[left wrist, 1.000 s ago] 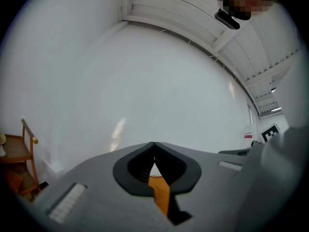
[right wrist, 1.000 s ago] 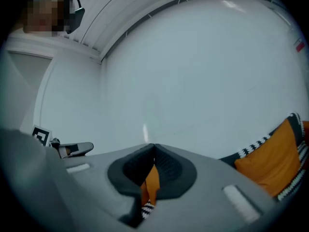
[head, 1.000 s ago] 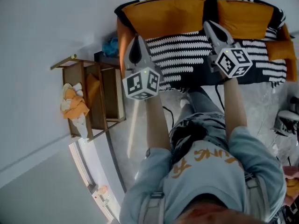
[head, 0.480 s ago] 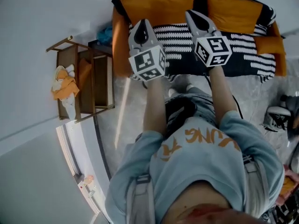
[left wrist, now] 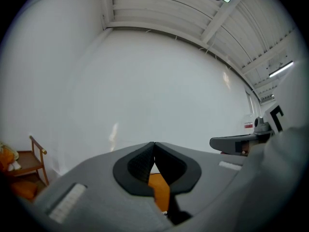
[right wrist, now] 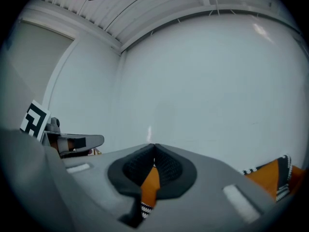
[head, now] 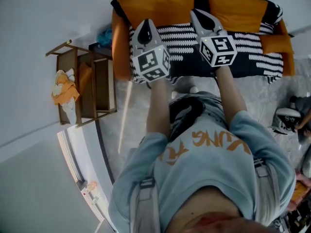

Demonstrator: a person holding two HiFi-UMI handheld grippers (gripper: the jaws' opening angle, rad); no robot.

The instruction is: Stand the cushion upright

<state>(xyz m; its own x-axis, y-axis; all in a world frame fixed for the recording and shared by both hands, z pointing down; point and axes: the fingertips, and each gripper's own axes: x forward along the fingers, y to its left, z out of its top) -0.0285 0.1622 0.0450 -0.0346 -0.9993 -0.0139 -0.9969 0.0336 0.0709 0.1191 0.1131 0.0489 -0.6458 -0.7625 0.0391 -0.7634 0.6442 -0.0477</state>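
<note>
**A:** Orange fabric was what counted in the head view. The left cushion (head: 155,6) and the right cushion (head: 238,11) lay along the back of the striped sofa (head: 252,57), their long sides running across the picture.

**B:** And the tools?

**A:** The left hand-held gripper (head: 145,25) and the right hand-held gripper (head: 200,16) were both held level above the seat, noses toward the sofa's back. The left one lined up with the left cushion. The right one pointed near the gap between the two, so I judged each hand nearer the cushion on its own side. Whether either cushion already stood upright, I could not tell.

**B:** The left gripper view?

**A:** Its jaws were pressed together with nothing between them. A strip of orange showed below and beyond the tips, with the white wall (left wrist: 154,81) ahead.

**B:** The right gripper view?

**A:** Much the same. The jaws were closed and empty, with orange and a bit of stripe beyond them.
</note>
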